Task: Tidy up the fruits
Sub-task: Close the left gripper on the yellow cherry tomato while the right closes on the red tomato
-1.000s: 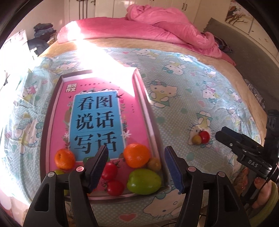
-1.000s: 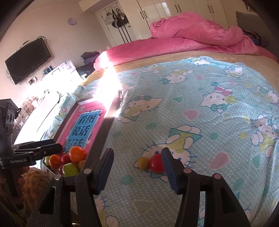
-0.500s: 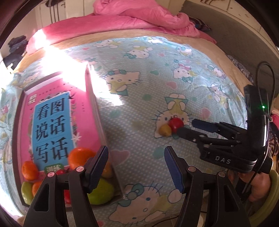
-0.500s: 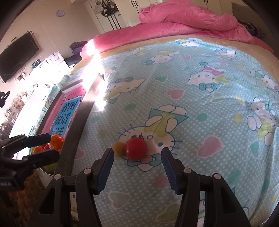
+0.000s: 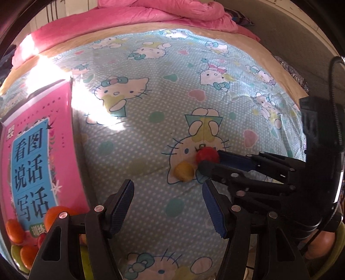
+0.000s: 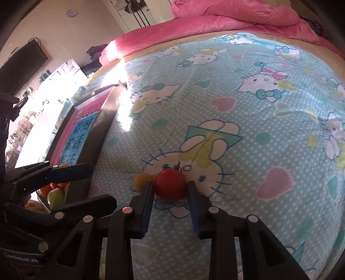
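Observation:
A red tomato [image 6: 170, 185] lies on the blue cartoon-cat bedsheet with a small yellow fruit [image 6: 141, 179] touching its left side. My right gripper [image 6: 170, 189] has its jaws around the tomato, both pads against its sides. In the left wrist view the red tomato [image 5: 206, 155] and the yellow fruit [image 5: 183, 171] lie just past my open, empty left gripper [image 5: 168, 204], and the right gripper [image 5: 210, 160] reaches in from the right. A dark tray [image 6: 94, 137] to the left holds a pink book [image 5: 38, 150], oranges [image 5: 54, 215] and green fruit [image 6: 56, 196].
A pink duvet [image 6: 215, 19] is heaped at the far end of the bed. A television [image 6: 23, 62] and furniture stand along the left wall. The tray's raised rim [image 6: 103, 120] runs beside the sheet area.
My right gripper has moved forward and narrowed its jaws around the red tomato. My left gripper has swung right, away from the tray toward the two loose fruits.

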The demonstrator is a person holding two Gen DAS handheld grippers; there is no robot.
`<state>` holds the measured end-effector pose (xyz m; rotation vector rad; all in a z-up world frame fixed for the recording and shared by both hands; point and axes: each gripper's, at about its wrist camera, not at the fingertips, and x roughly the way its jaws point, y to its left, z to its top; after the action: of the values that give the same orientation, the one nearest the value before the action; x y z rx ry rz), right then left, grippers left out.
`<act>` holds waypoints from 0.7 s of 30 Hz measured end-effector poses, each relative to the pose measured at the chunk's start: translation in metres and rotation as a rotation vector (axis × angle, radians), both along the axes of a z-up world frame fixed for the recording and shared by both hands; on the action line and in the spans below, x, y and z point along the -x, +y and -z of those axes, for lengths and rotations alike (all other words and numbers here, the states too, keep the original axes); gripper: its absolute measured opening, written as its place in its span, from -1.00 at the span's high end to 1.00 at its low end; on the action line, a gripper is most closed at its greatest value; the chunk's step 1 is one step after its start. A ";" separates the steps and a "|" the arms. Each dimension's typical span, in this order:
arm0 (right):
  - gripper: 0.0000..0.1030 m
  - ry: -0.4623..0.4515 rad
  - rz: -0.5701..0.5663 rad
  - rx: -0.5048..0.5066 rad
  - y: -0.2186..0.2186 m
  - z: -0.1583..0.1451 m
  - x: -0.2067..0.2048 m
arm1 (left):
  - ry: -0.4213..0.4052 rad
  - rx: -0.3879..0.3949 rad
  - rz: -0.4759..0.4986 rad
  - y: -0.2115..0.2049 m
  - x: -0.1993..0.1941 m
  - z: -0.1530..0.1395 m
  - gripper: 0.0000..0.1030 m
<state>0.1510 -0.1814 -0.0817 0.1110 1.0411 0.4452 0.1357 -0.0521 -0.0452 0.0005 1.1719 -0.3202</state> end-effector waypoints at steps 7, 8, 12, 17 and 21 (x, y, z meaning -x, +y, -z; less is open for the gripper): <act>0.39 -0.030 0.086 0.025 -0.024 -0.010 -0.002 | 0.028 0.013 0.031 -0.016 -0.016 0.017 -0.22; 0.39 -0.029 0.098 0.012 -0.027 -0.011 -0.003 | 0.027 0.010 0.036 -0.019 -0.018 0.019 -0.12; 0.39 -0.011 0.139 -0.047 -0.039 -0.011 -0.004 | 0.027 -0.041 0.052 -0.032 -0.023 0.028 0.12; 0.39 -0.015 0.140 -0.071 -0.040 -0.014 -0.007 | -0.008 -0.092 0.060 -0.041 -0.025 0.029 0.52; 0.39 -0.039 0.121 -0.075 -0.032 -0.020 -0.007 | -0.024 -0.116 0.075 -0.044 -0.021 0.027 0.53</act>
<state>0.1577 -0.2139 -0.0621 0.2298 0.9734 0.3750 0.1565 -0.0957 -0.0721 0.1497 1.1666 -0.3175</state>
